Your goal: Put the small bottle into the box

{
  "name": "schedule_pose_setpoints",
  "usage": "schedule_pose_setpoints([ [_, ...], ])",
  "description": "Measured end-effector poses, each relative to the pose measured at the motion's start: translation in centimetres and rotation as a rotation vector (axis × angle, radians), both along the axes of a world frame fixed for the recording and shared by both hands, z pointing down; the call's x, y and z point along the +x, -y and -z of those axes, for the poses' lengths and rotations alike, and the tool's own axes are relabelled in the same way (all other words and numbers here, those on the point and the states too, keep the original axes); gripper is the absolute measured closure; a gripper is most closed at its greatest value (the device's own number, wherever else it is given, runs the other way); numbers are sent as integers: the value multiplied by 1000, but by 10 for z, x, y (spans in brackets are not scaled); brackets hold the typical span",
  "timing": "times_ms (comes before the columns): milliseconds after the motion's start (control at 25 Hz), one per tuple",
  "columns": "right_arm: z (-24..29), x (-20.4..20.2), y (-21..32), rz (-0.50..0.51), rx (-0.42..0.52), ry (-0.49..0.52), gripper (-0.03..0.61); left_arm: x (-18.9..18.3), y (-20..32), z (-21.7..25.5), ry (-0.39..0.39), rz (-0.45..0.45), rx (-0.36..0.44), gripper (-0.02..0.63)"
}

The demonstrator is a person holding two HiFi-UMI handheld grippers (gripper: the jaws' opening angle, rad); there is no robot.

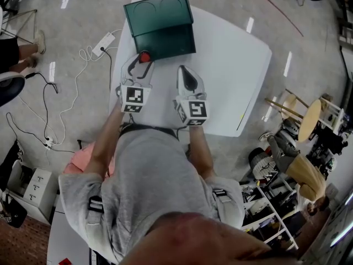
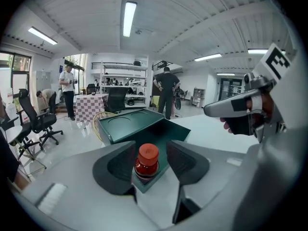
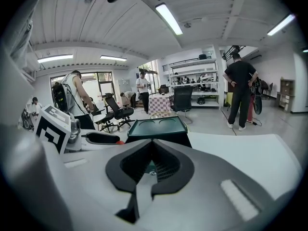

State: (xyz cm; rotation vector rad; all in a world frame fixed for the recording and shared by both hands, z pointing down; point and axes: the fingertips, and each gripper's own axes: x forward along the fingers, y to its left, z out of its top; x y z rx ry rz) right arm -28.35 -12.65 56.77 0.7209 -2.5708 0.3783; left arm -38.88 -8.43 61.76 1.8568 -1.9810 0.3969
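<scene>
In the head view, a white power strip (image 1: 103,43) is lying on the floor at the upper left, its cable trailing down the frame; right of it, the white table (image 1: 231,65) is filling the centre, and the dark green box (image 1: 168,42) is standing at the table's top edge with its lid tipped back and open.

The left gripper (image 1: 141,63) is reaching up the frame to the box's lower-left corner; its jaws are standing wide apart with the small bottle (image 1: 145,56) between them. In the left gripper view the left gripper (image 2: 153,171) is showing the same spread; the small bottle (image 2: 147,160), red-capped and upright, is sitting closer to the left pad, and a clear gap is showing at the right pad; its base is standing right at the near corner of the box (image 2: 130,124), though whether inside the wall or on it cannot be told.

Further right in the head view, the right gripper (image 1: 185,70) is hovering over bare table just below the box; in the right gripper view the right gripper (image 3: 151,168) is pointing at the box (image 3: 156,126) with its jaw tips meeting and nothing held between them.

At the far right of the head view, a wooden stool (image 1: 309,120) is standing on the floor.
</scene>
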Motion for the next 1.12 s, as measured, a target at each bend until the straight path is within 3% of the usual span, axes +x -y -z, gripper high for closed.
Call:
schedule_pose_setpoints([
  [400, 11, 17, -8, -15, 19, 14, 575, 19, -10, 27, -7, -20, 61, 400],
  [720, 24, 38, -18, -37, 42, 35, 575, 30, -24, 52, -27, 13, 113, 471],
  [1120, 46, 80, -39, -59, 82, 72, 575, 71, -45, 89, -19, 10, 177, 542],
])
